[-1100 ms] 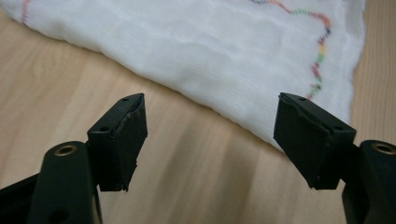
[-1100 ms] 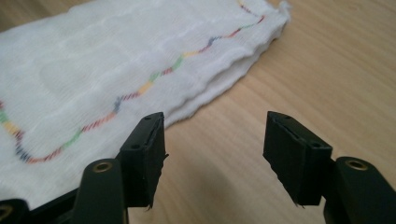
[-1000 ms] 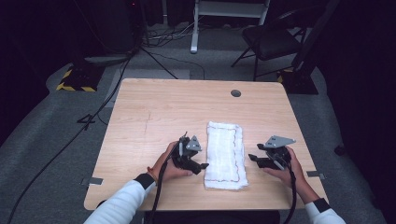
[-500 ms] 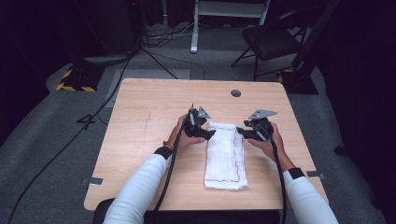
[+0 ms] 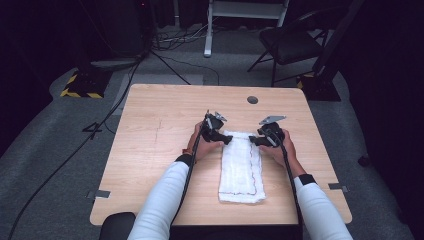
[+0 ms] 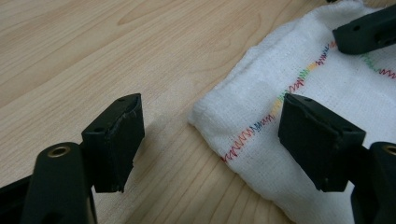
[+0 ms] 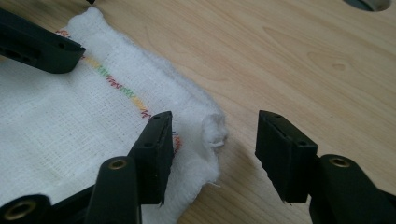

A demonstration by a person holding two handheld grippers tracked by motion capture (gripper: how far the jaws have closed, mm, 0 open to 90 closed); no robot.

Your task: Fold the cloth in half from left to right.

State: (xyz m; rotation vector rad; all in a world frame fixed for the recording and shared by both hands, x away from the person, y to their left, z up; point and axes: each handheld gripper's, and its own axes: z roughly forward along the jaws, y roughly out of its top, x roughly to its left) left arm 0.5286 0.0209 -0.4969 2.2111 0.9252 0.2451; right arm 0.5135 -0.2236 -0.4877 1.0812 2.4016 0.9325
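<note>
Left hand-held gripper (image 6: 210, 140) open, straddling towel (image 6: 327, 121) corner; stitching multicoloured up close.

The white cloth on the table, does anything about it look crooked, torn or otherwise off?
Nothing serious. The white cloth lies folded and flat on the wooden table, slightly slanted to its edges. Its far right corner bunches into a small frayed tuft between the open jaws of the right gripper.
</note>
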